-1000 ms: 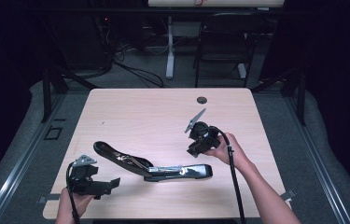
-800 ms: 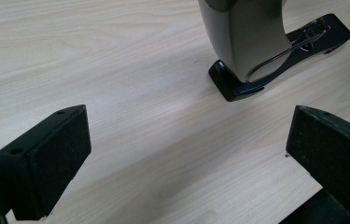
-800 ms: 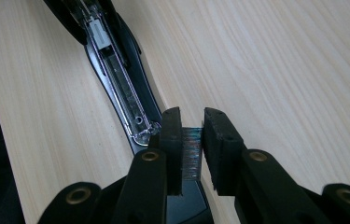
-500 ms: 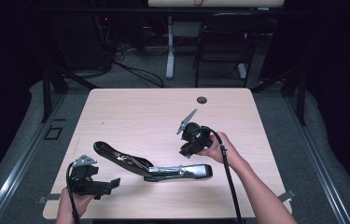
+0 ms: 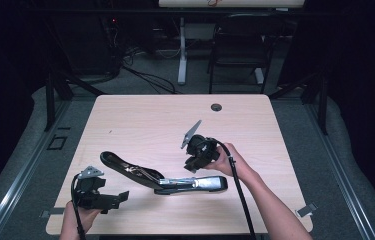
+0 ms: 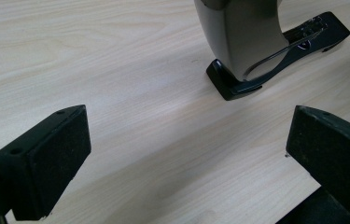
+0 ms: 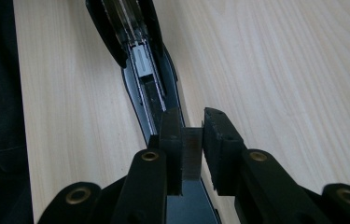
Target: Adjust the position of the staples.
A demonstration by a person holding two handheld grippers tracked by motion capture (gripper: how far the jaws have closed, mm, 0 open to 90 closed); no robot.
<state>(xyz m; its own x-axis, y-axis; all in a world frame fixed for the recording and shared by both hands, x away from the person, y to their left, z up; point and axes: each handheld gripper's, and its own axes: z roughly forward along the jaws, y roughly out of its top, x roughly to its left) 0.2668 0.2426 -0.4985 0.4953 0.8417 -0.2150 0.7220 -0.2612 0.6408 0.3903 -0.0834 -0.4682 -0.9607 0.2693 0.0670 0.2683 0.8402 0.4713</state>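
A black and silver stapler (image 5: 165, 181) lies swung open on the wooden table (image 5: 145, 120); its lid end (image 5: 112, 160) points left. My right gripper (image 5: 191, 167) hovers just above the stapler's right half. In the right gripper view it (image 7: 192, 140) is shut on a small grey strip of staples (image 7: 192, 156), directly over the stapler's open magazine channel (image 7: 142, 65). My left gripper (image 5: 120, 196) rests near the table's front left with its jaws wide apart. In the left gripper view it (image 6: 186, 158) holds nothing, and the stapler's rounded end (image 6: 247, 42) stands ahead of it.
A round cable hole (image 5: 216, 107) sits near the table's far edge. Beyond the table are a chair (image 5: 237, 55), a desk leg (image 5: 181, 55) and floor cables. The table's far half is bare wood.
My right gripper has moved left and down with the staple strip, closer to the open stapler. The left gripper and the stapler have stayed put.
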